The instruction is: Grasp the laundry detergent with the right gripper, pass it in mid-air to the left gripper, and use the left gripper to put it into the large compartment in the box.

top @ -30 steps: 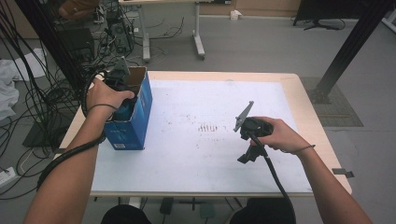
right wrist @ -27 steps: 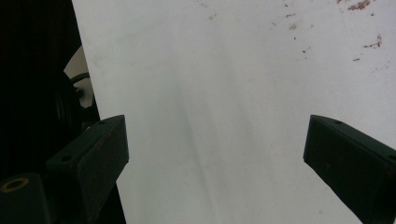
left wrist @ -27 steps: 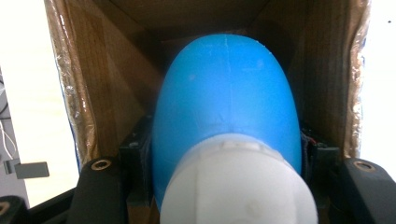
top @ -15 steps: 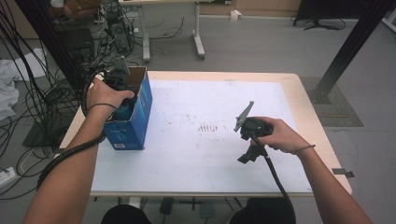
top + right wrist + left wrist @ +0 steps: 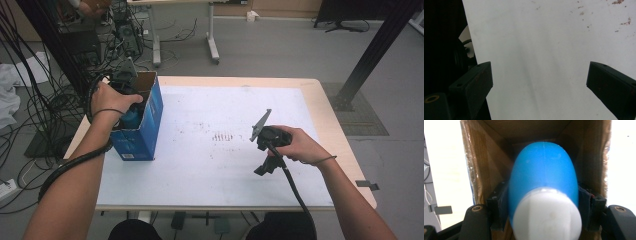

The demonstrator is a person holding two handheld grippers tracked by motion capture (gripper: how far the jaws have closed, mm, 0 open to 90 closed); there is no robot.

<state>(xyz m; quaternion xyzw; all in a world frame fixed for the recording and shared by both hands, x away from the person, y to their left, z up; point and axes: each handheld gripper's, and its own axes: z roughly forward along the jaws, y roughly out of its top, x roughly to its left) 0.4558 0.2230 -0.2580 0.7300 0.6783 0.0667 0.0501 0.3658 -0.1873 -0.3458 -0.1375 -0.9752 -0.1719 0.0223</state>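
The bottle (image 5: 543, 182) looks like smooth blue plastic with a white plastic cap (image 5: 547, 216). The box (image 5: 141, 131) is glossy blue cardboard, raw brown inside. The table (image 5: 215, 165) is matt white, wood-edged.

In the high view the left gripper (image 5: 131, 102) sits down inside the box (image 5: 142, 131), its jaws hidden by the hand (image 5: 111, 98) and the cardboard; just a sliver of the blue bottle (image 5: 132, 119) shows at the hand's 5 o'clock. In the left gripper view the bottle's white cap (image 5: 547, 216) is blurred and cut off at 6 o'clock, and the bottle (image 5: 543, 170) covers the box floor and most of both pads. In the right gripper view the right gripper (image 5: 539, 81) has both jaws cut off at the bottom edge, and the dark region at 9 o'clock is too dim to read. The brown specks on the table (image 5: 544, 57) at 1 o'clock are too small to identify.
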